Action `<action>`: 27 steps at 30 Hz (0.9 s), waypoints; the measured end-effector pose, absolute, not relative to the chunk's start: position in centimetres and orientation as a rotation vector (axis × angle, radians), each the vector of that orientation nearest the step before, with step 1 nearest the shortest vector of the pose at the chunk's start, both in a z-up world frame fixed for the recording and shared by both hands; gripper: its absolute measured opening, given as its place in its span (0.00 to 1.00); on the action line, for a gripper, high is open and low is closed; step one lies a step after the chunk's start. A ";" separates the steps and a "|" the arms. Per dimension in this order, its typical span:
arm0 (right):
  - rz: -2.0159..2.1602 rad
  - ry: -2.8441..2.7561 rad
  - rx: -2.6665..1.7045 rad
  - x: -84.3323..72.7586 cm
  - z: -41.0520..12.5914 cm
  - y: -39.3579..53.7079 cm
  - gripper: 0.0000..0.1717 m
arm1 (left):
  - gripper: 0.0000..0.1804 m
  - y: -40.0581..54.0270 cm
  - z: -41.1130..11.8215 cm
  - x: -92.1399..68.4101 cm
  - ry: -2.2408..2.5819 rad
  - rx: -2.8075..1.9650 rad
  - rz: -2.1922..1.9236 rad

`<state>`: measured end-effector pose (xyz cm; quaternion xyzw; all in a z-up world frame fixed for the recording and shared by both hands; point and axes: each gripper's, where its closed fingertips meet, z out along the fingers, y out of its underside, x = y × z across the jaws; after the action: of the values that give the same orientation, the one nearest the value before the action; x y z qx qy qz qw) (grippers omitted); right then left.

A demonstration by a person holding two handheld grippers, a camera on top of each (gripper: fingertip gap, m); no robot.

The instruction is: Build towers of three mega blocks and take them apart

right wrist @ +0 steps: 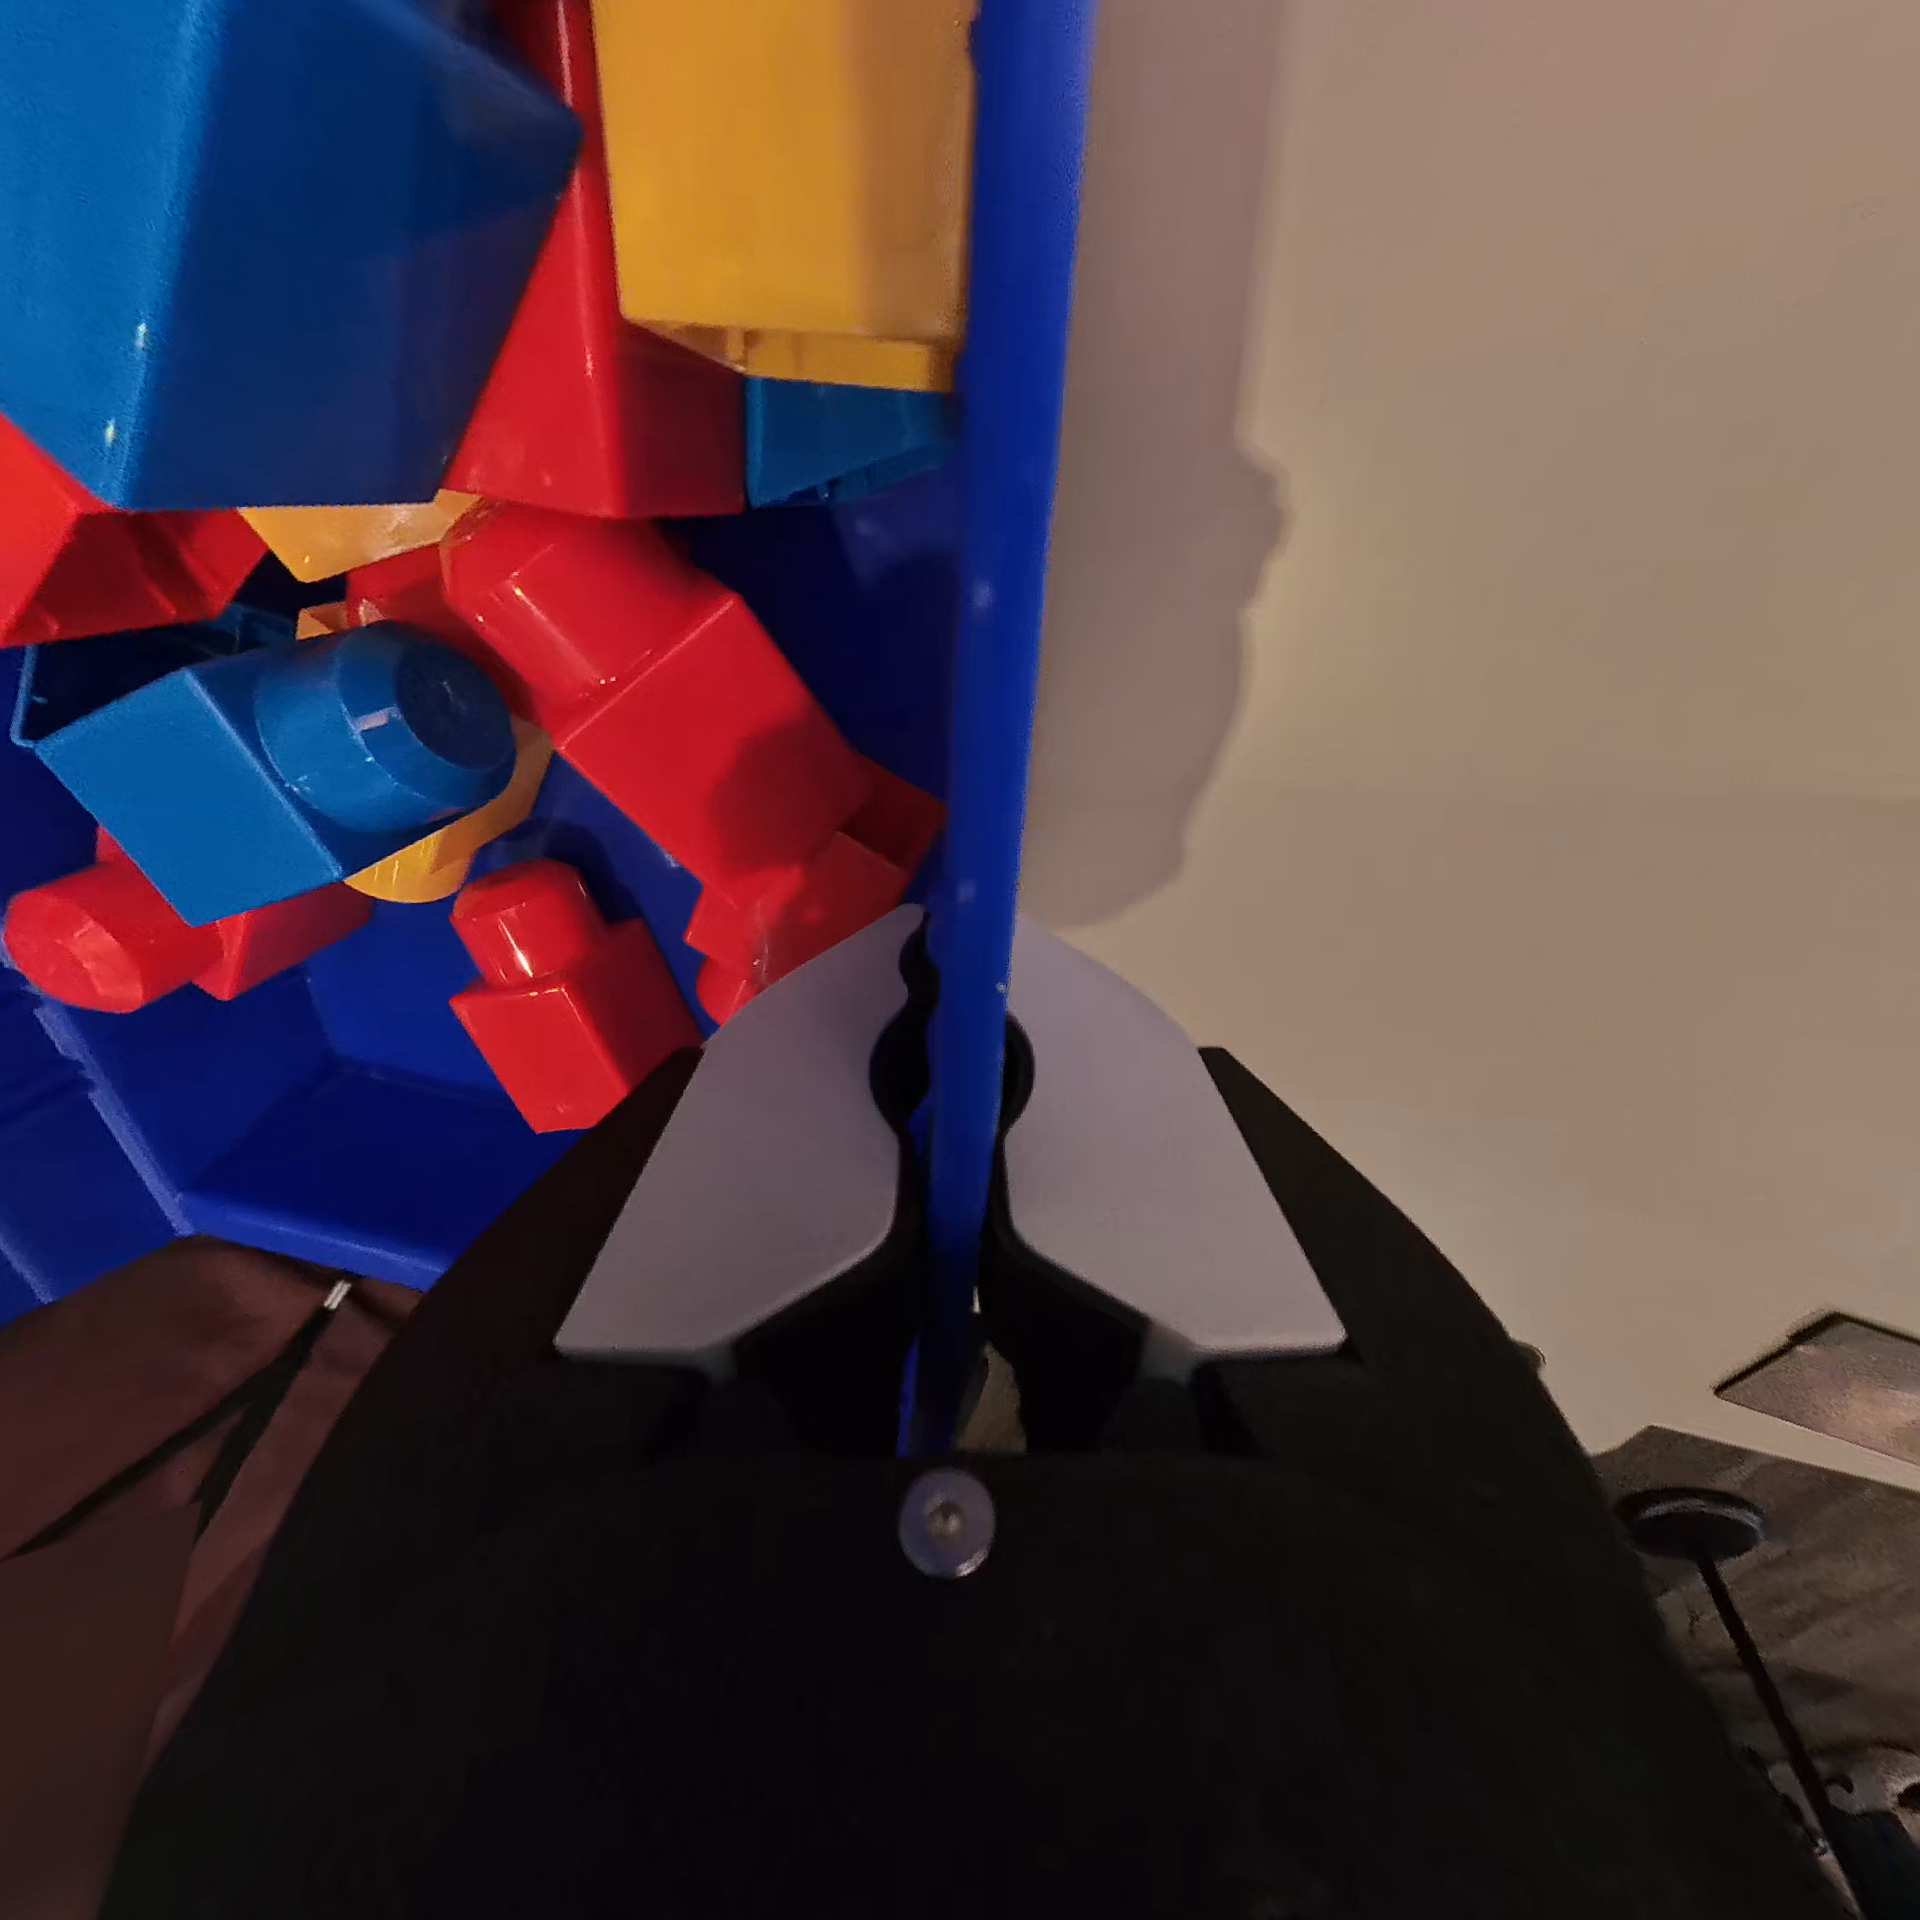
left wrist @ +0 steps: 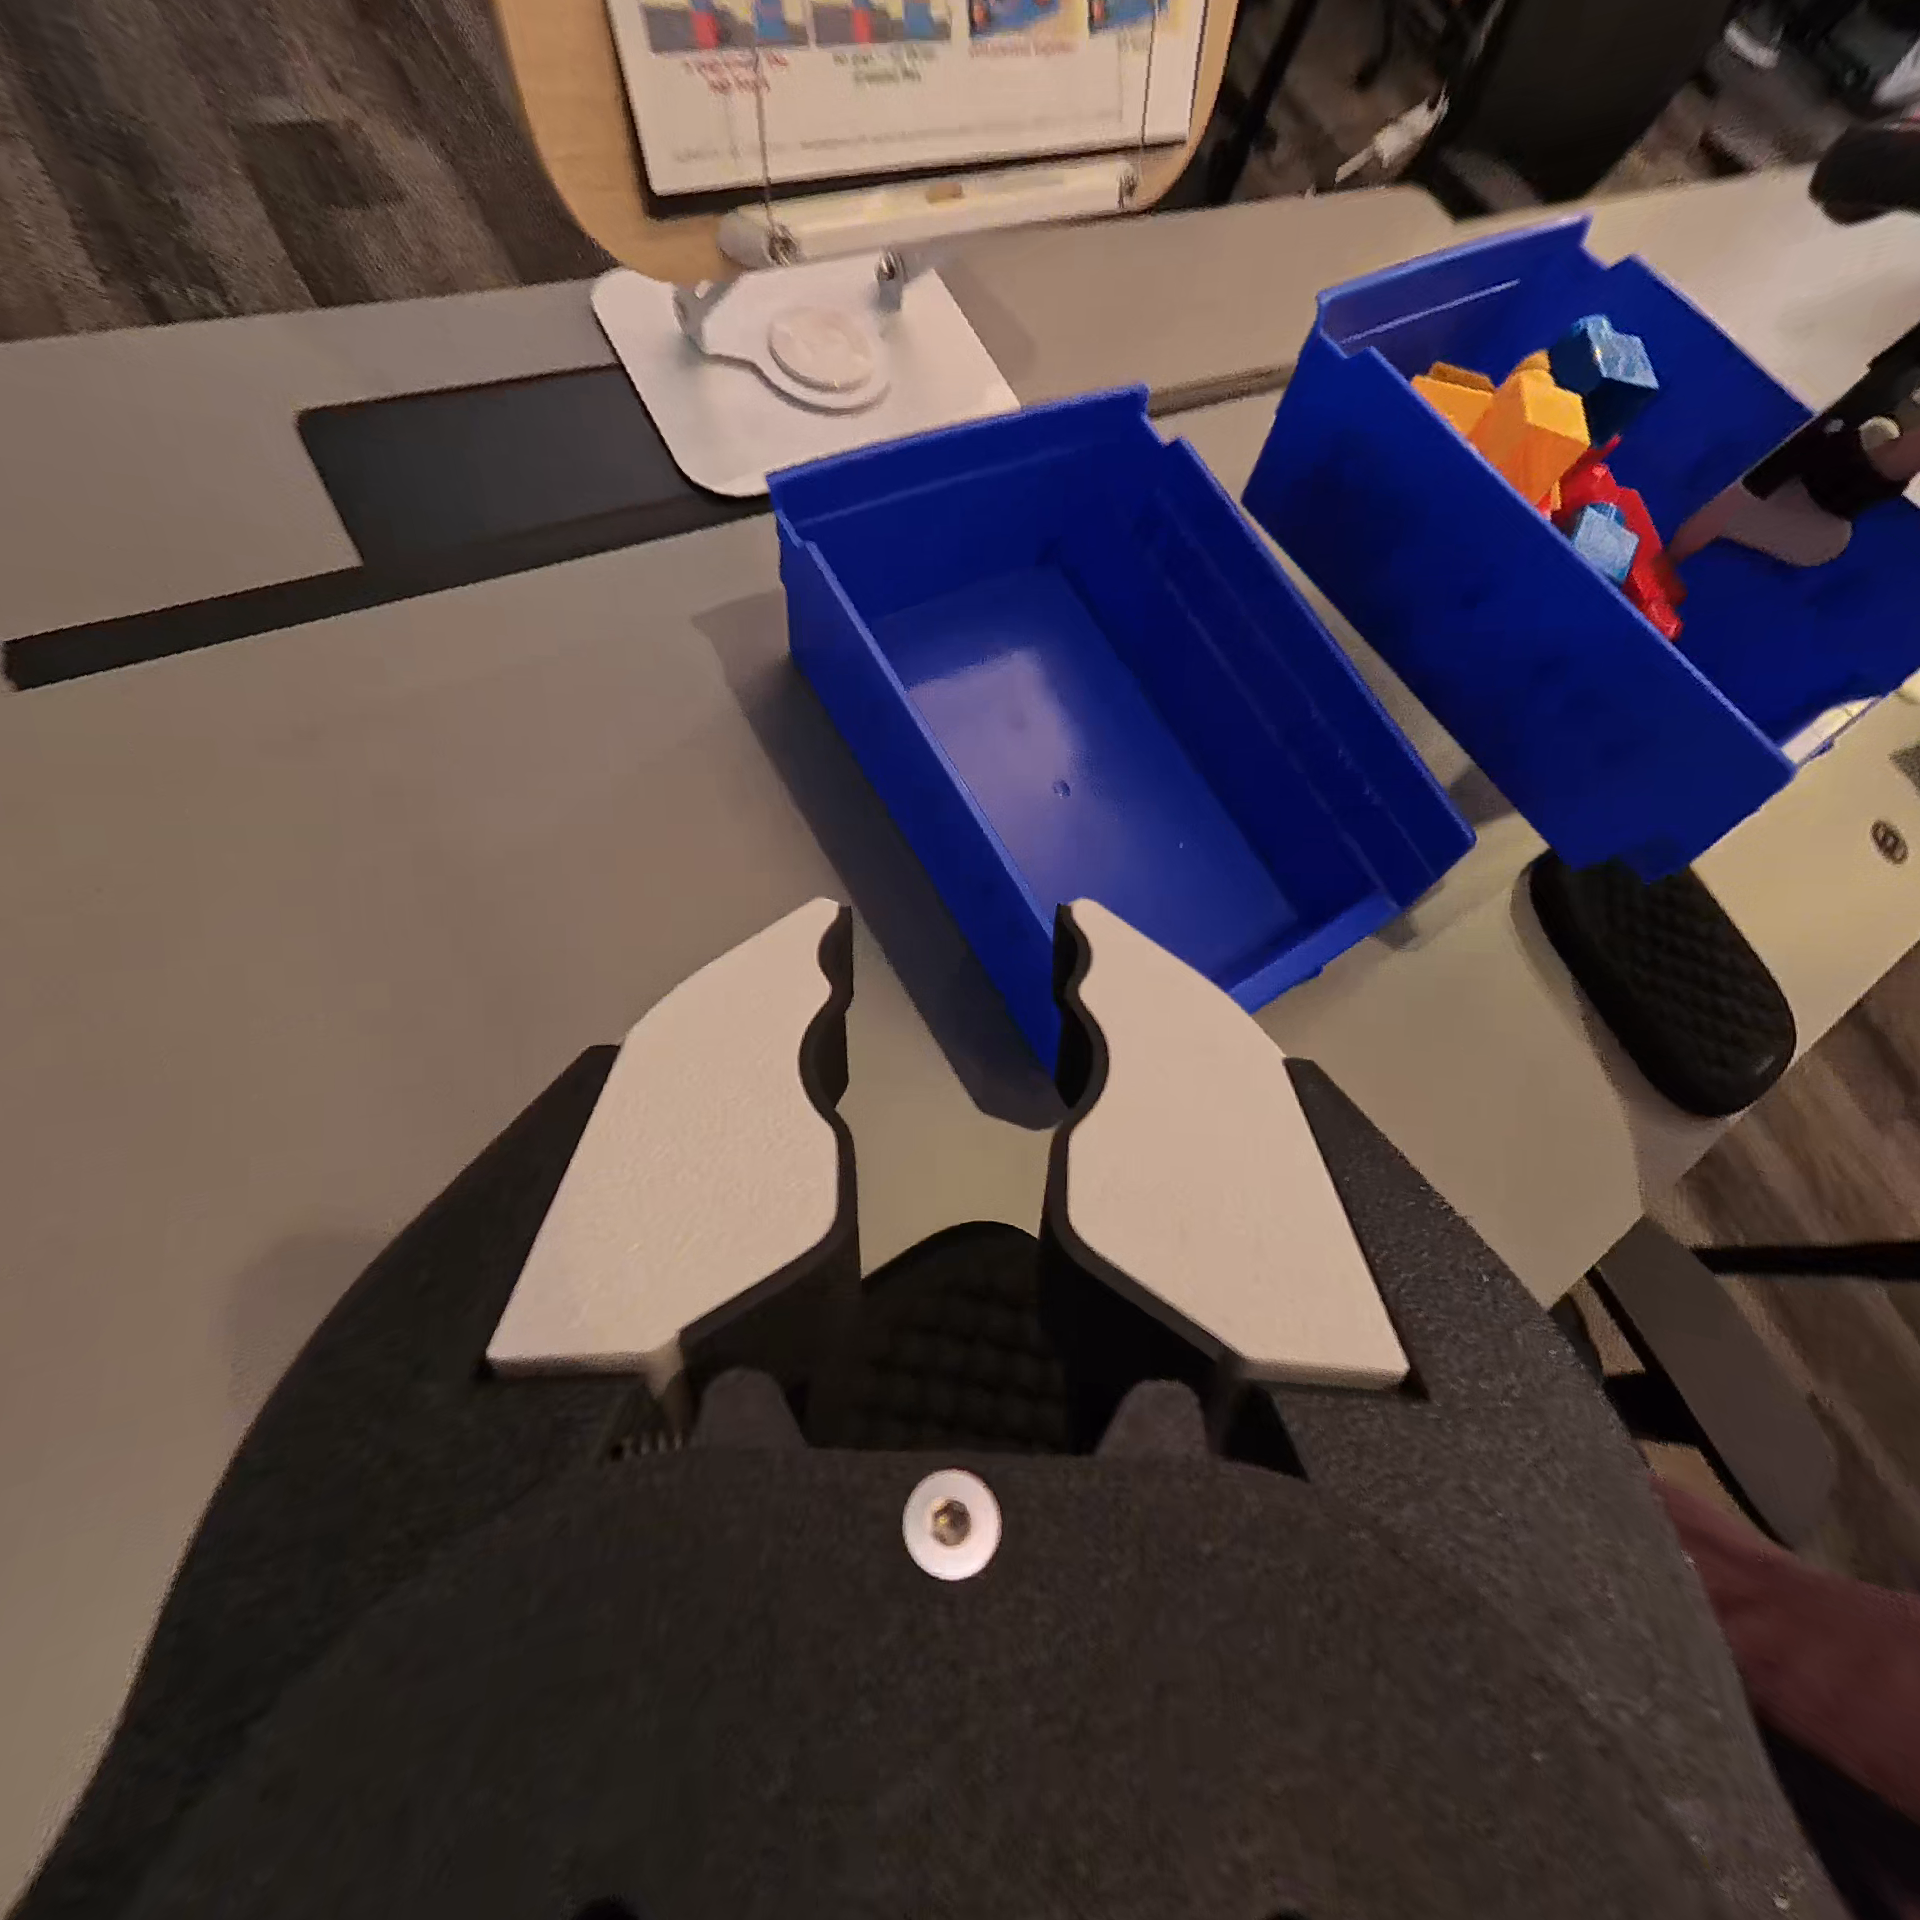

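Right wrist view: my right jaws [right wrist: 961,1039] are clamped on the thin side wall of a blue plastic bin [right wrist: 997,520], pads pressed against both faces. Red, blue and yellow mega blocks [right wrist: 665,717] lie jumbled inside it. My left jaws [left wrist: 951,997] stand apart, bare, above the grey worktop [left wrist: 416,883] beside an empty blue plastic bin [left wrist: 935,499].

An empty bin [left wrist: 1091,727] sits left of the bin [left wrist: 1507,644] holding blocks [left wrist: 1538,436].
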<state>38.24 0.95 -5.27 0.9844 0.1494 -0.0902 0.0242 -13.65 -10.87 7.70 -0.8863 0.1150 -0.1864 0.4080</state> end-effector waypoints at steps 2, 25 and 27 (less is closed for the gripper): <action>-0.271 0.503 3.059 36.8 -3.1 1.5 0.02 | 0.20 -11.3 8.5 -14.7 0.244 -2.190 -0.485; -0.365 1.458 2.653 -6.3 0.1 -1.7 0.03 | 0.21 -16.3 11.8 -23.3 -0.150 -2.024 -0.220; -0.366 1.517 2.612 -9.6 -0.6 -2.7 0.02 | 0.23 -17.2 12.2 -24.1 -0.184 -1.998 -0.184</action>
<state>-9.64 -2.66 -0.57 0.8574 0.4980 -0.1202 0.0496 -24.12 -17.15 12.21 -0.8384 -0.0770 -0.0770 0.5340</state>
